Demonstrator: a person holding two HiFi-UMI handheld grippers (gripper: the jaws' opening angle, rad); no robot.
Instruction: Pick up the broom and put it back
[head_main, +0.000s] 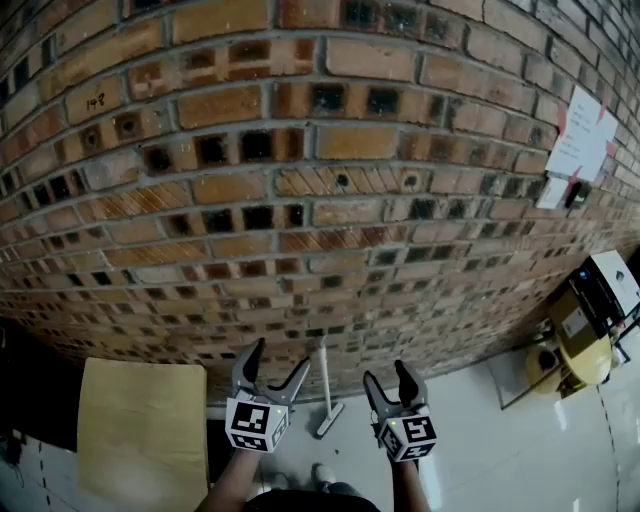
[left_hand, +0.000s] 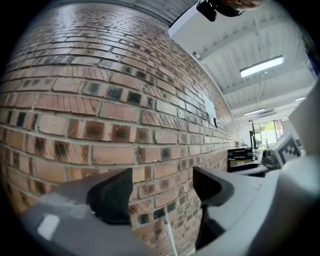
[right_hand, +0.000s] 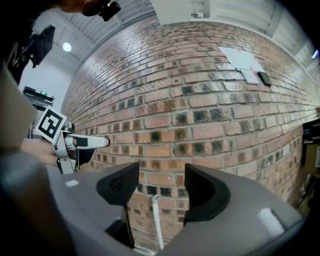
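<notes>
The broom (head_main: 325, 392) stood upright against the brick wall (head_main: 300, 200), its head on the pale floor (head_main: 470, 450) and its thin white handle leaning on the bricks, at the far side of the scene between the two pairs of tongs. The left tongs (head_main: 280, 358) and the right tongs (head_main: 386, 375) were both held level toward the wall with their jaws apart and nothing gripped, the broom handle showing well beyond each gap. A tan board (head_main: 140, 430) lay on the left, and white papers (head_main: 580, 135) hung on the wall at the right.
</notes>
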